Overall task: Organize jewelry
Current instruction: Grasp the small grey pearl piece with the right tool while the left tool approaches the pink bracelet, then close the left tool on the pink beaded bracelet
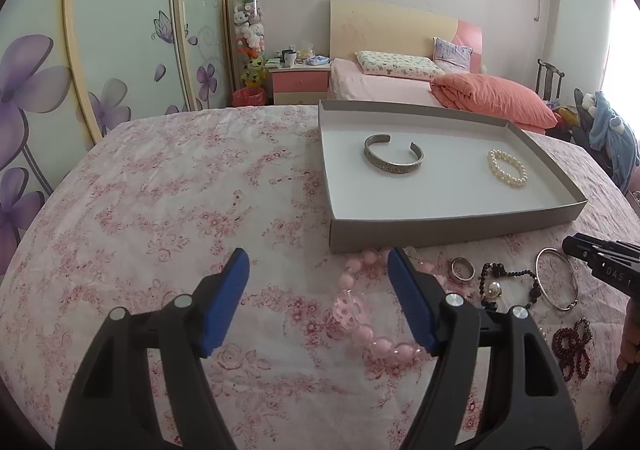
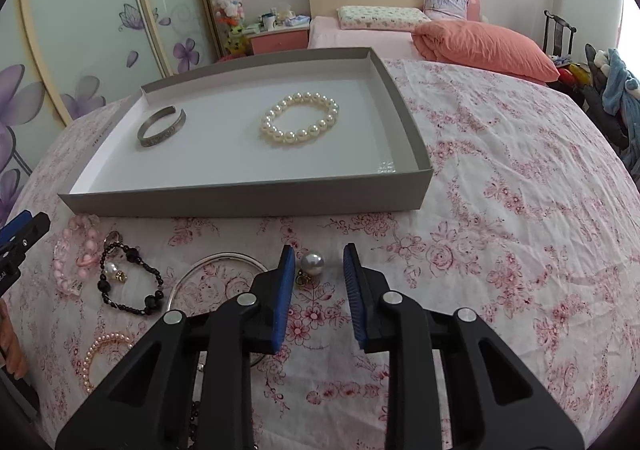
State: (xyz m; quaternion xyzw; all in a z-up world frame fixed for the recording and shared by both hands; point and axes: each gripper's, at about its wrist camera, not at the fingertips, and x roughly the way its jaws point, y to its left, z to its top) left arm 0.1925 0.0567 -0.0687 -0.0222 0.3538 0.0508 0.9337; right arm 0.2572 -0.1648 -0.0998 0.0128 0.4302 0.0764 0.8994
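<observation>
Floral bedspread, pearl earring between parted right claw, seemingly untouched

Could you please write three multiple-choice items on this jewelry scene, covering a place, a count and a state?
1. Where does the silver cuff bracelet lie?
A. inside the grey tray
B. on the floral cloth in front of the tray
C. on the bedside table

2. How many pieces of jewelry are in the tray?
A. one
B. two
C. four

3. How does the right gripper stand?
A. shut on the white pearl bracelet
B. shut on nothing
C. open, its fingers either side of a pearl earring

Answers:
1. A, since the cuff rests on the tray's white floor.
2. B, since only the cuff and the white pearl bracelet lie there.
3. C, since the blue pads stand apart with the pearl earring between them, not gripped.
</observation>
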